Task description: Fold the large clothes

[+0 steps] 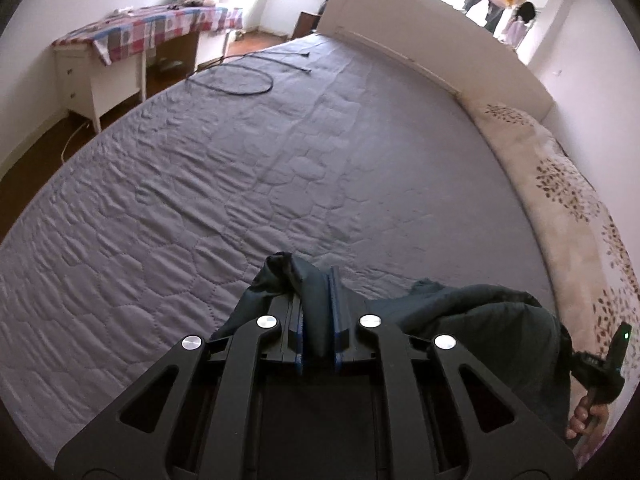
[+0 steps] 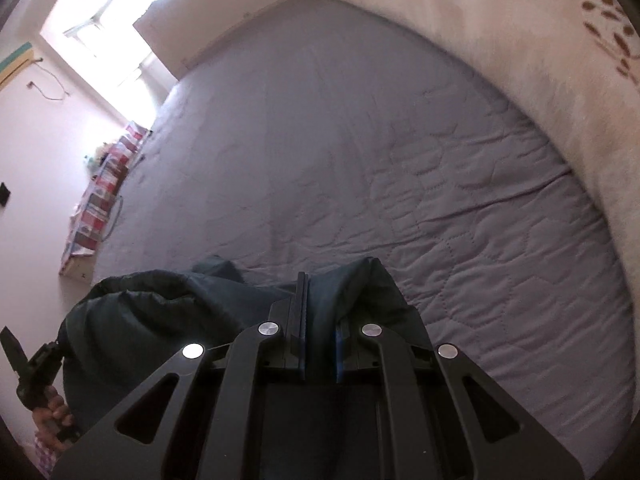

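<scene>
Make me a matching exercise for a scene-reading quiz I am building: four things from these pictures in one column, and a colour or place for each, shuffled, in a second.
Things:
1. dark garment
2. black cable
3. patchwork cloth
4. floral blanket

Descriptions:
A. coiled on the far part of the grey quilted bed cover
B. bunched along the bed's edge by the wall
C. draped over a white desk
D. pinched in the left gripper and the right gripper

Pairs: 1-D, 2-A, 3-C, 4-B
</scene>
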`<state>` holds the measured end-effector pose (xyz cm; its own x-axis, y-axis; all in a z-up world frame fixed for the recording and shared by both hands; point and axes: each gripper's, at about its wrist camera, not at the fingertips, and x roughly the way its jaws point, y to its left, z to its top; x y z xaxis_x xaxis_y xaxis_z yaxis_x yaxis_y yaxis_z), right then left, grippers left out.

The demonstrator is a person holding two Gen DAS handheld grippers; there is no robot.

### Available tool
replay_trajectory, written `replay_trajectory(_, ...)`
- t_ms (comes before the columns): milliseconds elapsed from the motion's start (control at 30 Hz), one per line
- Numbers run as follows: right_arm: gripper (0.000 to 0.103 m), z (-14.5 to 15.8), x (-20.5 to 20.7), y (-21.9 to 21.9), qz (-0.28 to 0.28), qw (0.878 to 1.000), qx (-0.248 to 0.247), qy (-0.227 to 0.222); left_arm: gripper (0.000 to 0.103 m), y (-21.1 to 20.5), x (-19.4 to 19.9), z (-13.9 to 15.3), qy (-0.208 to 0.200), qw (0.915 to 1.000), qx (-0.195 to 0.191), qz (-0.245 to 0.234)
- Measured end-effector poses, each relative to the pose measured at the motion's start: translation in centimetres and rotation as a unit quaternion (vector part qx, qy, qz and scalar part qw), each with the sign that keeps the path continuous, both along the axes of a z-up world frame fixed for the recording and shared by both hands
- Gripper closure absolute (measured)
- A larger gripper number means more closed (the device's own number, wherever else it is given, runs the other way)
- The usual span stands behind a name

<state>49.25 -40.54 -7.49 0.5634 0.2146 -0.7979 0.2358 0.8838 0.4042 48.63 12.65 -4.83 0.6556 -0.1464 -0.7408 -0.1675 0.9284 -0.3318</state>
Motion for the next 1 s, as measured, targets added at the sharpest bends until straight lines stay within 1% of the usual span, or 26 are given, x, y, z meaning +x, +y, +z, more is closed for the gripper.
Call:
replay_trajectory(67, 0.090, -0.6, 0.1, -0.2, -0.006, 1.000, 0.009, 0.009, 0.088, 0.0, 0.2, -0.3, 0.007, 0.9998, -0.014, 0.008)
replay_trajectory(133, 0.087, -1.0, 0.0, -0.8, -0.019, 0.999, 0.046, 0.017, 0.082, 0.4, 0.0, -0.3, 0.013, 0.9993, -0.034, 0.012)
replay_trajectory(167, 0.083, -0.9, -0.2, -1.2, -0.024, 0.997, 0.067, 0.019, 0.079, 0.6, -0.1, -0.2, 0.014, 0.9990, -0.040, 0.011)
replay_trajectory(200, 0.080, -0.7, -0.3, -1.5, -0.026, 0.996, 0.083, 0.019, 0.072, 0.8, -0.5, 0.3, 0.011, 0.9987, -0.049, 0.009)
replay_trajectory(233, 0.071, -0.4, -0.6, -2.0, -0.027, 0.994, 0.105, 0.016, 0.067, 1.1, -0.7, 0.5, 0.007, 0.9985, -0.054, 0.009)
replay_trajectory(267, 0.065, -0.1, -0.8, -2.3, -0.026, 0.992, 0.121, 0.012, 0.052, 1.3, -1.5, 1.2, -0.007, 0.9984, -0.054, 0.014)
replay_trajectory(300, 0.061, 0.5, -1.3, -2.6, -0.027, 0.991, 0.134, 0.003, 0.029, 1.6, -2.2, 2.0, -0.024, 0.9985, -0.043, 0.025)
replay_trajectory(333, 0.050, 1.0, -1.8, -2.8, -0.028, 0.989, 0.145, -0.003, 0.024, 1.7, -2.8, 2.6, -0.038, 0.9982, -0.032, 0.033)
replay_trajectory(367, 0.035, 1.4, -2.0, -2.9, -0.029, 0.988, 0.149, -0.007, 0.024, 1.8, -3.4, 3.3, -0.051, 0.9978, -0.024, 0.036)
replay_trajectory(400, 0.026, 2.1, -2.5, -3.0, -0.035, 0.989, 0.143, -0.015, 0.024, 1.9, -4.0, 4.0, -0.054, 0.9980, -0.018, 0.027)
replay_trajectory(433, 0.021, 3.1, -3.2, -2.9, -0.048, 0.991, 0.122, -0.028, 0.024, 1.9, -4.4, 4.3, -0.053, 0.9983, -0.015, 0.020)
replay_trajectory(500, 0.021, 4.6, -4.0, -2.7, -0.051, 0.993, 0.096, -0.050, 0.023, 1.7, -6.0, 5.1, -0.054, 0.9985, -0.003, 0.009)
replay_trajectory(533, 0.021, 5.2, -4.5, -2.5, -0.054, 0.994, 0.085, -0.052, 0.023, 1.6, -6.9, 5.3, -0.054, 0.9985, 0.002, 0.001)
replay_trajectory(600, 0.022, 6.3, -5.2, -1.5, -0.046, 0.995, 0.057, -0.060, 0.023, 1.1, -9.4, 5.5, -0.053, 0.9983, 0.012, -0.020)
replay_trajectory(633, 0.031, 6.7, -5.6, -0.8, -0.034, 0.996, 0.042, -0.066, 0.023, 0.9, -10.3, 5.4, -0.054, 0.9981, 0.014, -0.025)
replay_trajectory(667, 0.046, 7.2, -6.1, 0.8, -0.013, 0.998, 0.014, -0.063, 0.023, 0.7, -11.5, 5.2, -0.054, 0.9979, 0.018, -0.031)
replay_trajectory(700, 0.054, 7.3, -6.1, 2.3, 0.004, 0.998, -0.002, -0.062, 0.023, 0.5, -12.9, 5.0, -0.053, 0.9976, 0.025, -0.035)
replay_trajectory(767, 0.085, 7.2, -7.2, 6.2, 0.061, 0.996, -0.035, -0.058, 0.023, 0.3, -16.1, 4.2, -0.053, 0.9971, 0.035, -0.041)
replay_trajectory(833, 0.097, 6.6, -7.7, 10.4, 0.106, 0.991, -0.056, -0.054, 0.023, 0.4, -18.6, 3.6, -0.056, 0.9969, 0.041, -0.038)
replay_trajectory(867, 0.098, 6.3, -8.2, 13.0, 0.137, 0.987, -0.063, -0.056, 0.023, 0.6, -19.9, 3.3, -0.059, 0.9968, 0.043, -0.034)
replay_trajectory(900, 0.098, 6.0, -8.4, 14.6, 0.153, 0.984, -0.068, -0.058, 0.023, 0.8, -21.6, 2.7, -0.059, 0.9969, 0.043, -0.030)
replay_trajectory(1000, 0.099, 4.9, -8.3, 20.2, 0.202, 0.974, -0.090, -0.053, 0.023, 1.2, -24.7, 1.4, -0.053, 0.9974, 0.043, -0.023)
